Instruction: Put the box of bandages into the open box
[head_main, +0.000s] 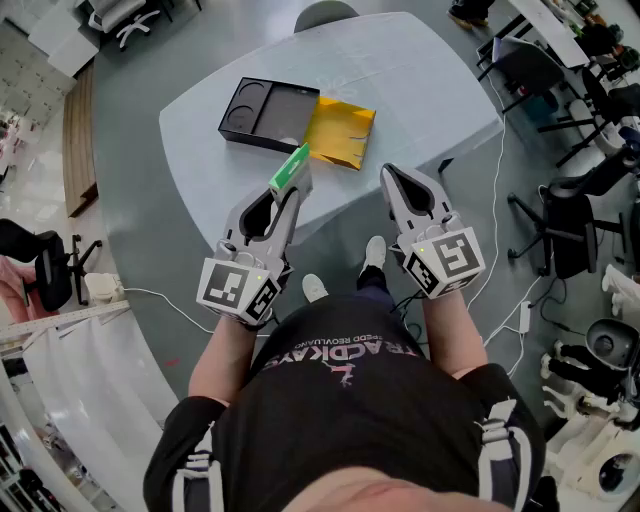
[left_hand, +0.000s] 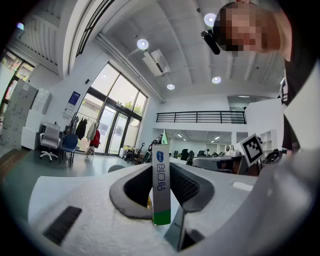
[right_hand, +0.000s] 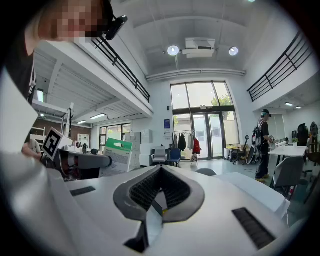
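Note:
The box of bandages (head_main: 290, 167), white with a green end, sticks up between the jaws of my left gripper (head_main: 297, 188), which is shut on it just over the table's near edge. In the left gripper view the box (left_hand: 161, 182) stands upright, pinched between the two dark pads (left_hand: 132, 187). The open box (head_main: 268, 113) is a black tray lying on the pale table (head_main: 420, 90), beyond the held box. My right gripper (head_main: 393, 175) hovers to the right, shut with nothing in it. In the right gripper view its jaws (right_hand: 160, 172) meet at the tips, and the bandage box (right_hand: 118, 155) shows at the left.
A yellow bag (head_main: 340, 133) lies against the black tray's right side. Office chairs (head_main: 560, 225) and cables (head_main: 500, 200) stand on the floor to the right of the table. A person (right_hand: 262, 142) stands far off in the right gripper view.

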